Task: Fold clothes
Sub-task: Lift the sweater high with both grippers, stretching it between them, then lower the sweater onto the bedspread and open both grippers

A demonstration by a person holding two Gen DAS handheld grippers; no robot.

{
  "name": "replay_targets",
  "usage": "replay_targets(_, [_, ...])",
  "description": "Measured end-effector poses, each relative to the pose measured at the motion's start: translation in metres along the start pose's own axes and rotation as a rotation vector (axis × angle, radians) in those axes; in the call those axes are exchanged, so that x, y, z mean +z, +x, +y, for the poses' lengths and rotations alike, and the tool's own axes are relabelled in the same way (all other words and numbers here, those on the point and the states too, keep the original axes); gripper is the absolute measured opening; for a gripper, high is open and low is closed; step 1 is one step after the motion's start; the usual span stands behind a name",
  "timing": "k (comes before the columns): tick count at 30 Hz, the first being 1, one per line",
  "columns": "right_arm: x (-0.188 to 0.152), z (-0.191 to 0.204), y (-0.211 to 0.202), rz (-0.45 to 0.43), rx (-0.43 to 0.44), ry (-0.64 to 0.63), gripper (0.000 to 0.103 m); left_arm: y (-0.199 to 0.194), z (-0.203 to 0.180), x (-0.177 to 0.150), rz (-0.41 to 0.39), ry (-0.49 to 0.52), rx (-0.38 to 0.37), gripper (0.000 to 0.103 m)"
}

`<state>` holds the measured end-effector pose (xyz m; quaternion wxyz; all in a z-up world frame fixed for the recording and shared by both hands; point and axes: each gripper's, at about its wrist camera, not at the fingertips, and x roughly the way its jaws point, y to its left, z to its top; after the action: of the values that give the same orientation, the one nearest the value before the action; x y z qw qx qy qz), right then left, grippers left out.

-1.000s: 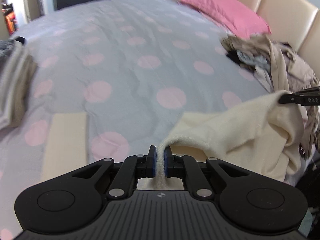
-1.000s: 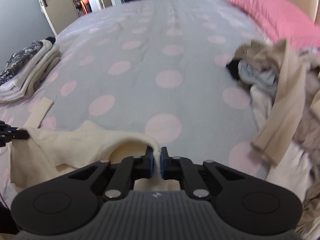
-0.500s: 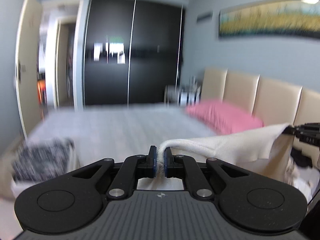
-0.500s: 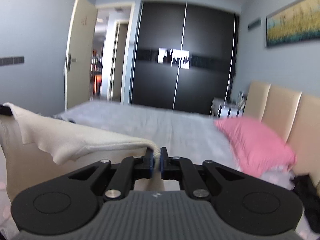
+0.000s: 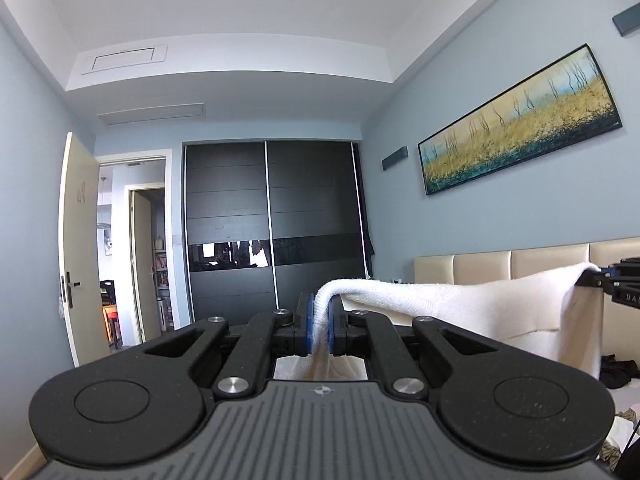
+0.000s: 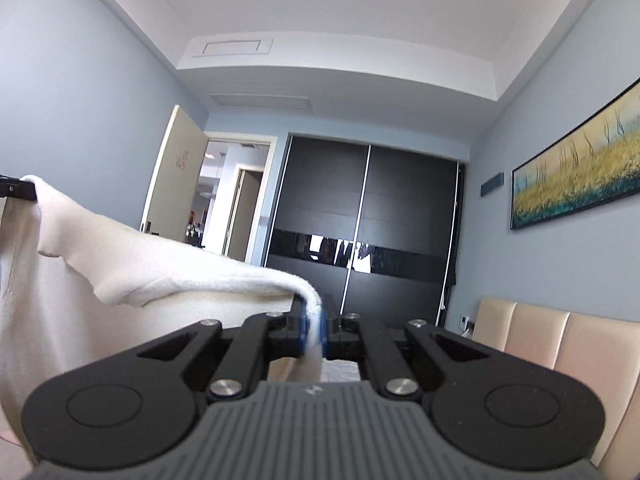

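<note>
A cream garment [image 5: 460, 312] hangs stretched in the air between my two grippers. My left gripper [image 5: 321, 322] is shut on one end of its top edge, the cloth pinched between the blue pads. In the left wrist view the right gripper [image 5: 618, 288] holds the other corner at the far right. My right gripper [image 6: 314, 330] is shut on that corner, and the cream garment [image 6: 132, 268] runs left from it to the left gripper's tip [image 6: 18, 190]. The cloth drapes down below both. The bed is hidden below the views.
Both cameras point up into the room. A dark sliding wardrobe [image 5: 272, 236] stands ahead, an open door [image 5: 78, 248] to its left, a beige padded headboard [image 5: 500, 268] and a long painting [image 5: 520, 124] on the right wall. A dark clothes pile [image 5: 616, 368] shows low right.
Both grippers have lifted the cream garment off the spotted bed and tilted upward. The bed, pink pillow and clothes piles have dropped out of view; the cloth now hangs taut between them.
</note>
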<state>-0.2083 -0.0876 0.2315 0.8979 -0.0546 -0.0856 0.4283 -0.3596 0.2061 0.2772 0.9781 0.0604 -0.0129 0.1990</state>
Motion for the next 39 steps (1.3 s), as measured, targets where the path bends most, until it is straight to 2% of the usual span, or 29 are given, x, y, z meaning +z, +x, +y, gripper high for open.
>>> replay_targets(3, [-0.002,-0.001,0.008,0.018,0.011,0.002,0.008,0.014,0.001,-0.004,0.043,0.022,-0.006,0.005])
replay_targets(7, [-0.028,0.0,0.041,0.123,0.039,0.002,0.008,0.039,0.012,-0.032,0.169,0.027,-0.023,0.005])
replay_targets(13, [-0.102,-0.003,0.121,0.369,0.103,0.033,0.008,0.114,0.023,-0.116,0.416,0.031,-0.043,0.005])
replay_targets(20, [-0.184,-0.003,0.222,0.613,0.154,0.028,0.008,0.198,0.045,-0.199,0.594,-0.046,-0.045,0.005])
replay_targets(25, [-0.242,0.002,0.291,0.734,0.176,-0.038,0.008,0.251,0.06,-0.252,0.692,-0.069,-0.047,0.005])
replay_targets(34, [-0.353,0.016,0.391,0.93,0.217,-0.036,0.008,0.342,0.073,-0.347,0.89,-0.075,-0.038,0.006])
replay_targets(39, [-0.409,0.022,0.425,1.034,0.226,-0.02,0.008,0.373,0.072,-0.399,0.993,-0.073,-0.04,0.006])
